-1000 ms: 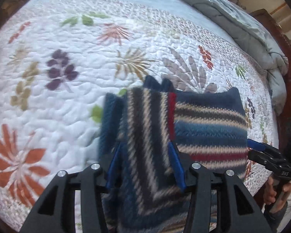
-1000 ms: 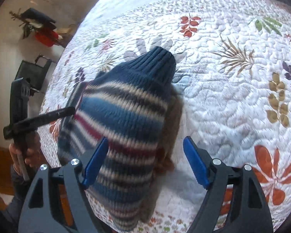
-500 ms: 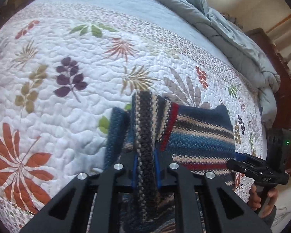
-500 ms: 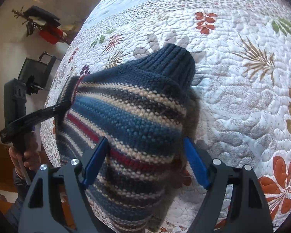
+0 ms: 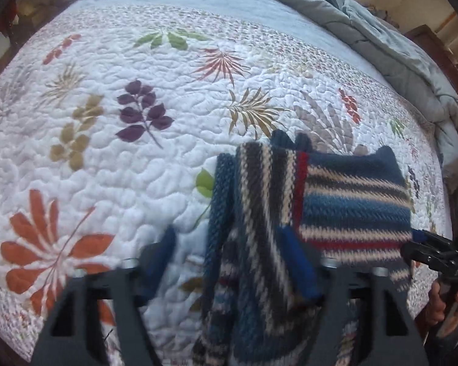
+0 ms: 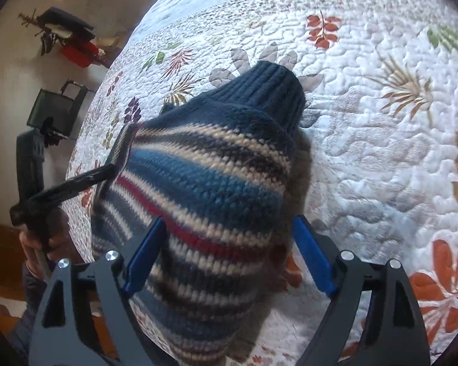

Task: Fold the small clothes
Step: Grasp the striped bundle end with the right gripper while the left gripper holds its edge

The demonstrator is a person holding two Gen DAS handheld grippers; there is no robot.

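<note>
Jaws on my left tool (image 5: pixel 232 262) are opening, blurred with the motion; the folded-over flap of the striped blue, cream and red knitted sweater (image 5: pixel 345 201) lies between them, against the right-hand blue pad, while the left-hand pad stands clear of the wool over bare quilt. I see no pinch on the fabric.

My right tool (image 6: pixel 226 256) is also opening, jaws wide. The sweater's striped body bulges up between the blue pads; whether the pad on the left of that view just brushes the knit or stands clear, I cannot tell. The pad on the right is apart from it, over the sweater's shadow.

The sweater lies on the white quilted bedspread with coloured leaf prints (image 5: pixel 107 164), at about 4 o'clock in the left view, its dark ribbed end (image 6: pixel 268 91) pointing to 12 o'clock in the right view.

Open quilt runs from 9 to 12 o'clock in the left view and from 1 to 4 o'clock in the right. A rumpled grey-blue duvet (image 5: pixel 381 39) bounds the bed at 1 o'clock. The bed edge drops to the floor at 9 o'clock in the right view.
</note>
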